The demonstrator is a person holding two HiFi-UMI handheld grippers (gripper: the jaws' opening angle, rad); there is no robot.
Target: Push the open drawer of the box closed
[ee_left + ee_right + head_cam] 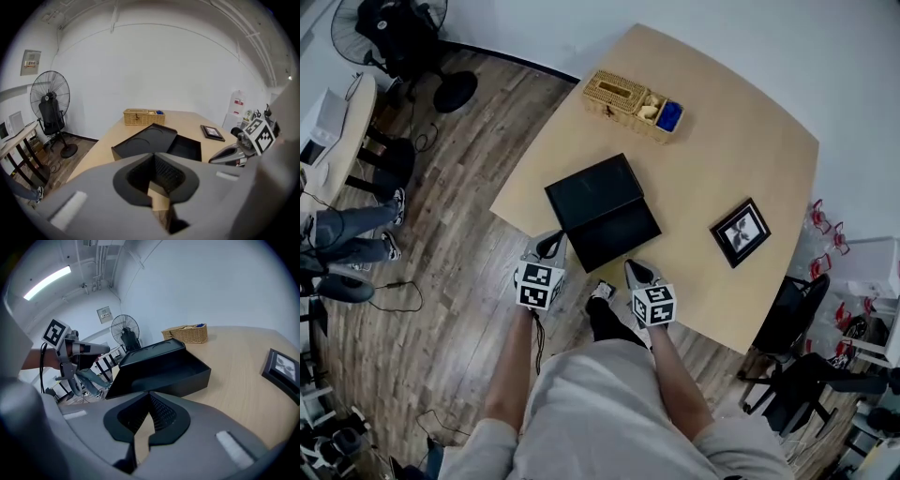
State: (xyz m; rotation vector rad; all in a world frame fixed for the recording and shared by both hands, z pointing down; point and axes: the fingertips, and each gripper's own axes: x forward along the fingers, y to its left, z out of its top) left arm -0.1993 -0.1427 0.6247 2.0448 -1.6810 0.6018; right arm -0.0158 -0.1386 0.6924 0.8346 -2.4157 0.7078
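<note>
From the head view, we see the box (pixel 592 190) lying black and flat near the front edge of the counter (pixel 750 122), with its drawer (pixel 616 236) pulled out toward the person. The left gripper (pixel 547 247) sits just beside the drawer's near left corner. The right gripper (pixel 637 273) sits just beside its near right corner, so the drawer front lies between the two. We cannot tell here whether either one touches it. A basket (pixel 623 98) stands at the far edge and a frame (pixel 740 232) lies off to the right, both well apart from the box.

In the left gripper view, the left gripper (pixel 153 157) has its jaws together with nothing between them. The box (pixel 143 143) lies just ahead, and the drawer (pixel 186 147) gapes to its right. The right gripper (pixel 229 153) shows at the right, beside the drawer. The basket (pixel 143 116) and frame (pixel 212 132) lie beyond.

In the right gripper view, the right gripper (pixel 150 394) also has its jaws closed on nothing. The drawer (pixel 173 373) lies directly ahead and close, its hollow facing us, with the box (pixel 150 352) behind it. The left gripper (pixel 86 348) shows at the left. The basket (pixel 186 333) and frame (pixel 282 366) lie farther off.
</note>
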